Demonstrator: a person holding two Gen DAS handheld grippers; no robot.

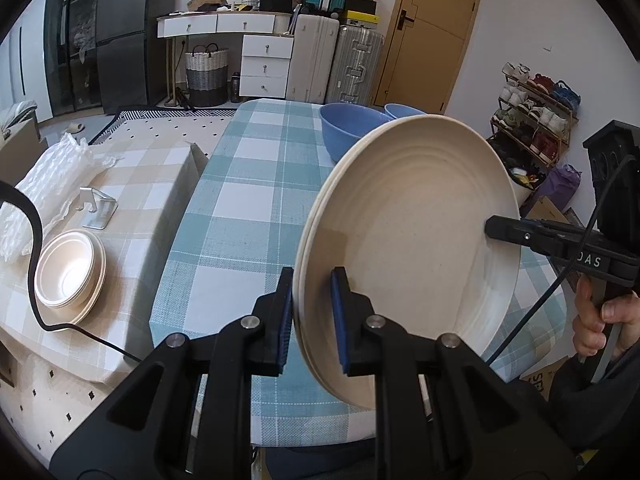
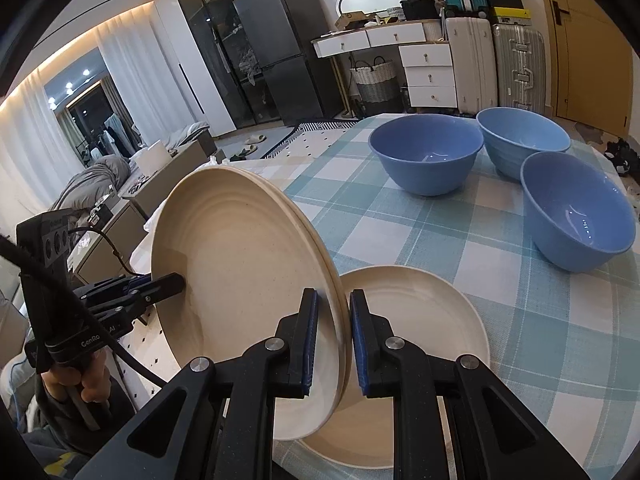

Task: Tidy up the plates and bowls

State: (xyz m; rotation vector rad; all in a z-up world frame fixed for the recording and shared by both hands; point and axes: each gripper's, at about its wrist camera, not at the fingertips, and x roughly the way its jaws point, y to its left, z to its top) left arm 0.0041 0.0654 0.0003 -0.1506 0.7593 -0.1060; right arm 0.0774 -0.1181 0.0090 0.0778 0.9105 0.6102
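A stack of cream plates [image 1: 416, 240] is held up on edge above the blue-checked table [image 1: 248, 216]. My left gripper [image 1: 310, 320] is shut on its near rim. My right gripper [image 2: 332, 344] straddles the opposite rim of the same stack [image 2: 240, 276]; its left pad touches, and a small gap shows at the right pad. The right gripper also shows in the left wrist view [image 1: 496, 230]. Another cream plate [image 2: 420, 340] lies flat on the table under the stack. Three blue bowls [image 2: 428, 156] [image 2: 524, 140] [image 2: 580, 212] stand beyond it.
A stack of white bowls on plates [image 1: 70, 276] sits on a beige-checked table [image 1: 152, 208] to the left, with a metal stand [image 1: 98, 210], bubble wrap [image 1: 48, 176] and a black cable [image 1: 36, 240]. Suitcases, drawers and a shoe rack [image 1: 532, 116] lie further back.
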